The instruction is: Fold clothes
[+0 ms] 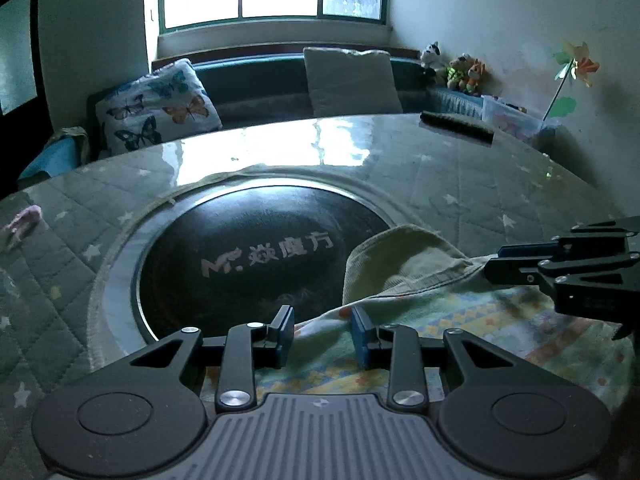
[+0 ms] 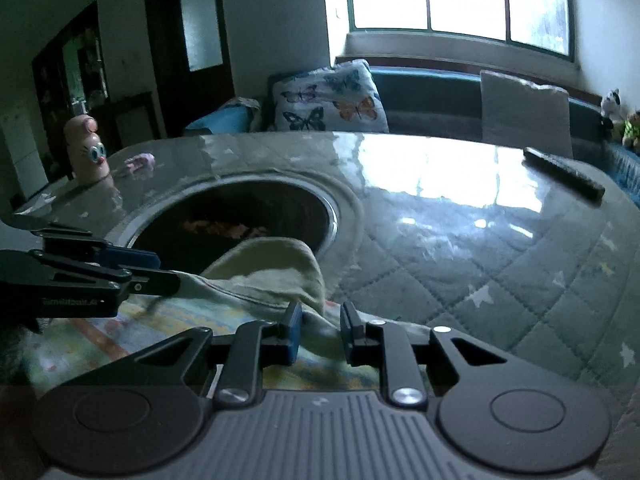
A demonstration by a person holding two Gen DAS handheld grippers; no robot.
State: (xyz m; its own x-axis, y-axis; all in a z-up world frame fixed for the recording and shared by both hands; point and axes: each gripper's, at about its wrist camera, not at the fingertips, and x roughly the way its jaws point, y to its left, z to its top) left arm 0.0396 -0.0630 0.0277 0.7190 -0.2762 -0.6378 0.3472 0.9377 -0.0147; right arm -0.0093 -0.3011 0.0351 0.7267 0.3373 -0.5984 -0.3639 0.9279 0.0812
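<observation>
Left claw (image 1: 322, 334) and right claw (image 2: 320, 332), each with jaws partly closed on cloth bunched between its pads, hold a small patterned garment (image 1: 400, 328) by its near edge, draped just ahead of both claws over the quilted worktop (image 1: 480, 184). The fabric appears light, soft and limp; hems or corners probably offer the surest hold.

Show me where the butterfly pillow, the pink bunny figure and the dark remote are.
butterfly pillow (image 1: 158, 106), left wrist view, on its printed front.
pink bunny figure (image 2: 89, 148), right wrist view, on its body by the eyes.
dark remote (image 2: 564, 174), right wrist view, mid-length on its top.
</observation>
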